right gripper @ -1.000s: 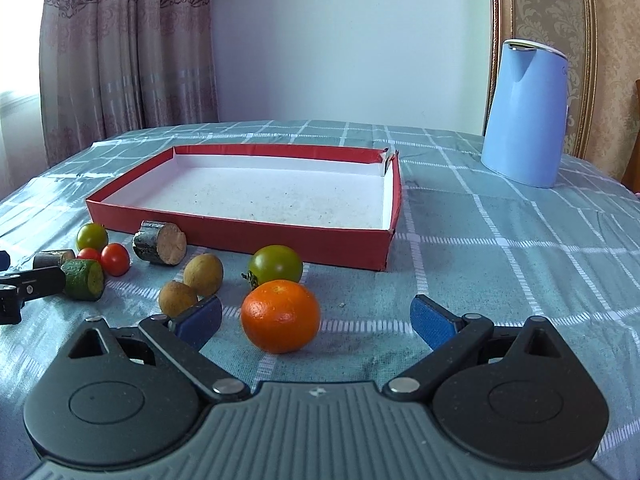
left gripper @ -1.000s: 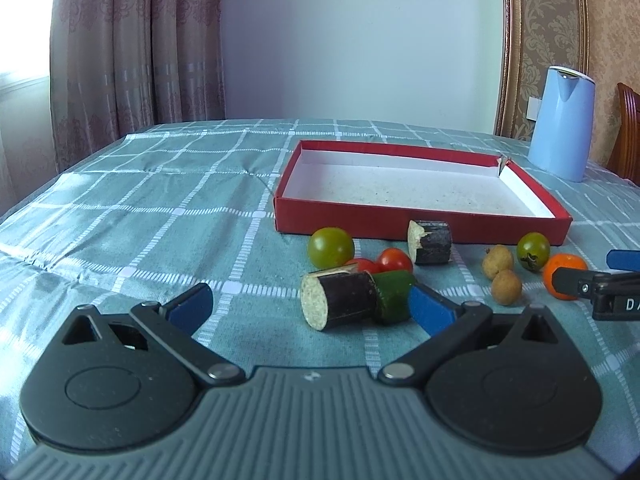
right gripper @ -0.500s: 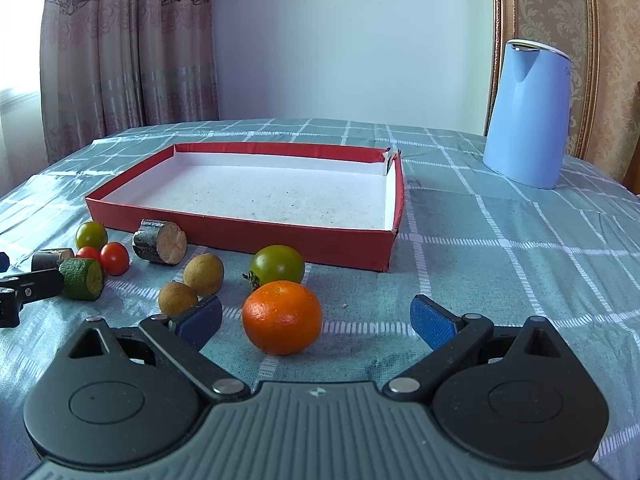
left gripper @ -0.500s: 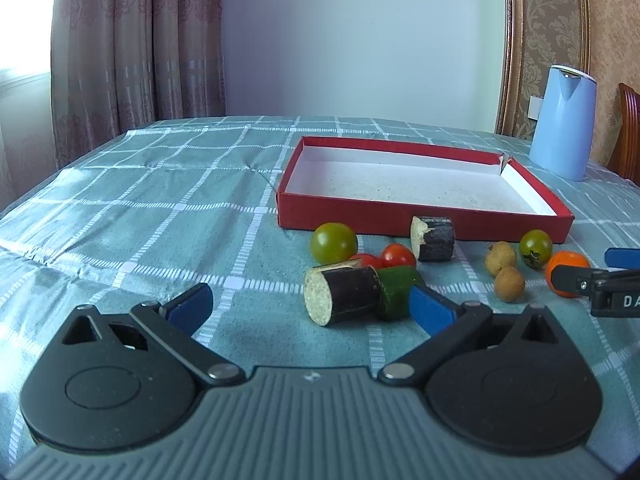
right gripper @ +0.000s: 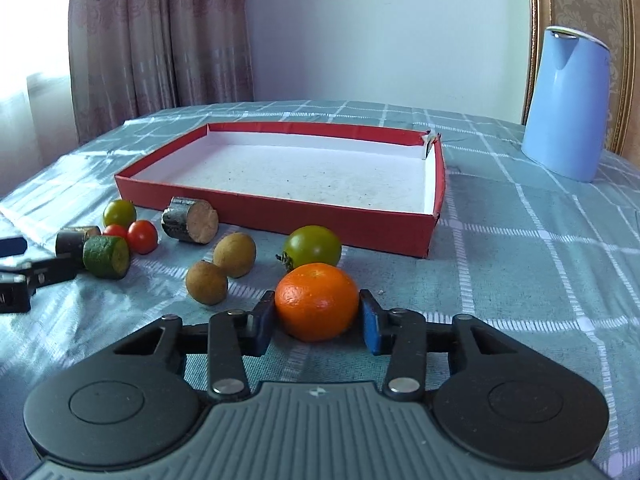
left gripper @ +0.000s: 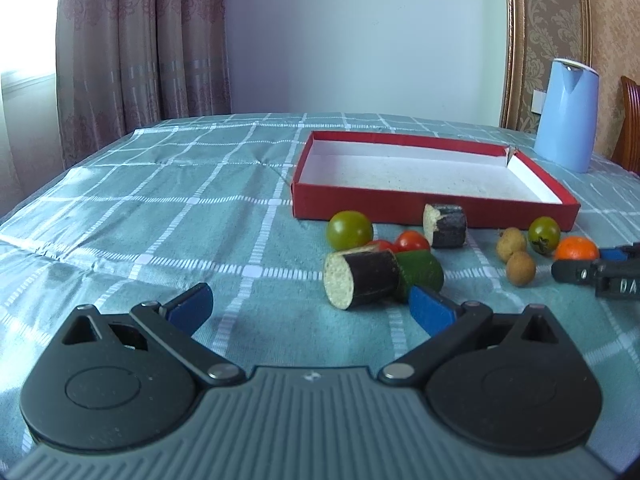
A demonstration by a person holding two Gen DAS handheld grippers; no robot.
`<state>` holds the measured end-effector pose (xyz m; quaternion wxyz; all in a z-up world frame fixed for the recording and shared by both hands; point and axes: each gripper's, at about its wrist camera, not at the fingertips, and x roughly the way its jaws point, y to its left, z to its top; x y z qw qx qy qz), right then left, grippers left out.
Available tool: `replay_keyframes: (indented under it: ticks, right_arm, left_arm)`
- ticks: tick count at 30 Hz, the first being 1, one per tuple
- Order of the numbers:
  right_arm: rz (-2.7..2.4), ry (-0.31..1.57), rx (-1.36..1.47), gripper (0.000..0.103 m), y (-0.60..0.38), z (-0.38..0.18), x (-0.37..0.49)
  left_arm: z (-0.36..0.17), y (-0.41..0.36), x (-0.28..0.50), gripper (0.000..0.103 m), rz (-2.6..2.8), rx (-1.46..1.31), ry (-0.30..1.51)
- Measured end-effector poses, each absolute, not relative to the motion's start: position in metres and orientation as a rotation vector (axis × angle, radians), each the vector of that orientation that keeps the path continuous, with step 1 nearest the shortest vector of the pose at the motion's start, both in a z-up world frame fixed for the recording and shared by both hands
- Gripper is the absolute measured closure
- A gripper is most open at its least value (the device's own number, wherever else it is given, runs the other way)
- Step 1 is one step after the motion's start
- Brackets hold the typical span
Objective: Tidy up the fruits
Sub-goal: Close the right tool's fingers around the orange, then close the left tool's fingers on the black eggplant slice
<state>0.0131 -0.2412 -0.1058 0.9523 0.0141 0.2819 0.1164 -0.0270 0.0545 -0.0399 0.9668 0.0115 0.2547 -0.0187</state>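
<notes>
Right gripper [right gripper: 317,320] closing on orange [right gripper: 317,301], pads at its sides, fruit on cloth near red tray [right gripper: 436,216] | left gripper [left gripper: 310,304] open, empty | I judged: squeeze gently, centred, lift clear of green tomato [right gripper: 313,245].

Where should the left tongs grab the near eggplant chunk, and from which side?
Grip the eggplant chunk across its dark curved skin at mid-length, coming in from the near side. It lies on its side, pale cut face toward the left, so the round flanks suit the pads. Its far right end touches the green piece, so stay nearer the cut end. The left tongs stand open, short of it.
</notes>
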Motion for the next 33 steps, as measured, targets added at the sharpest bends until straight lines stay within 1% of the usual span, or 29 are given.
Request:
replay_keyframes:
  ticks: [6, 15, 17, 18, 19, 24, 29, 33]
  right_arm:
    - [0.240, 0.567, 0.072, 0.061, -0.247, -0.106, 0.013]
    - [0.242, 0.562, 0.086, 0.061, -0.249, -0.106, 0.013]
    - [0.243, 0.562, 0.087, 0.061, -0.249, -0.106, 0.013]
    - [0.243, 0.562, 0.089, 0.061, -0.250, -0.106, 0.013]
    - [0.243, 0.563, 0.088, 0.061, -0.249, -0.106, 0.013]
    - [0.242, 0.564, 0.081, 0.061, -0.248, -0.106, 0.013]
    - [0.242, 0.565, 0.076, 0.061, -0.248, -0.106, 0.013]
    - [0.244, 0.566, 0.080, 0.061, -0.248, -0.106, 0.013]
  left_arm:
    - [-0.037, 0.047, -0.026, 0.000, 0.000, 0.054, 0.496]
    - [-0.033, 0.050, 0.002, 0.000, 0.111, 0.065, 0.540]
    - [-0.035, 0.056, 0.009, 0.002, 0.103, 0.047, 0.571]
    - [-0.036, 0.058, 0.011, 0.006, 0.079, 0.033, 0.586]
    - [-0.037, 0.059, 0.012, 0.012, 0.053, 0.030, 0.598]
    - [-0.036, 0.054, 0.015, 0.019, 0.001, 0.062, 0.575]
    - [-0.025, 0.056, 0.027, 0.020, 0.007, 0.102, 0.527]
    - [-0.027, 0.065, 0.041, 0.019, -0.054, 0.157, 0.564]
